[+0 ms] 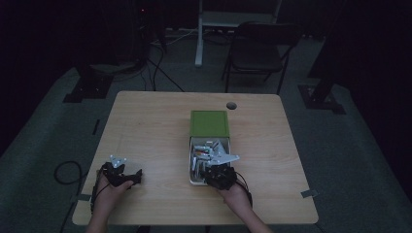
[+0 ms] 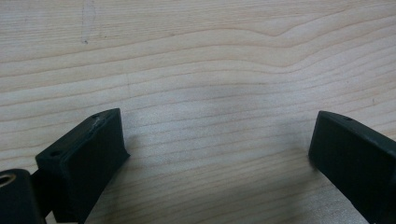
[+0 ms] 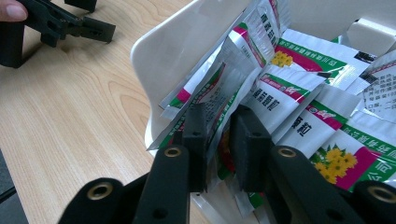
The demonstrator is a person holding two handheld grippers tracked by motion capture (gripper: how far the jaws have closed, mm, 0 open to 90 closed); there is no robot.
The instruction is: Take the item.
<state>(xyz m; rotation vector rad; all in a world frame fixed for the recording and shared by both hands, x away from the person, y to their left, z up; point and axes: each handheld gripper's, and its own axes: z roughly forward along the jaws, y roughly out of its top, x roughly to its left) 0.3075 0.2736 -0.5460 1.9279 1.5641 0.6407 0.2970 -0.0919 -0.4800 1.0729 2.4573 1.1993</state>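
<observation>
The right hand-held gripper (image 3: 219,135) is inside the near end of a white box (image 1: 192,180) and its two jaws are clenched on one sachet (image 3: 212,100), a thin white packet with green and pink print. The sachet stands on its edge between the two pads, just beside the white box wall (image 3: 163,51). In the high view the same right hand-held gripper (image 1: 219,175) sits at the box's near end, with the person's right hand (image 1: 238,194) behind it.

The box is full of sachets of the same kind (image 3: 299,88); they overlap so much that I cannot count them exactly, but at least six are visible. A green lid (image 1: 209,123) lies at the far end of the box, touching it.

The left hand-held gripper (image 1: 127,176) is released: its two jaws stand wide apart over bare wood, with nothing between them. It rests on the surface (image 1: 150,131) near the left front corner, well apart from the box. In the left gripper view it is the left hand-held gripper (image 2: 217,144) again, over plain wood grain.

There is one box, one lid and two hand-held grippers. The surface has much open room on the left, between the left hand-held gripper and the box, and also behind the lid up to the far edge, where there is one round hole (image 1: 231,105). On the right of the box a narrower free strip goes to the right edge. One folding chair (image 1: 257,53) stands on the floor behind the surface.
</observation>
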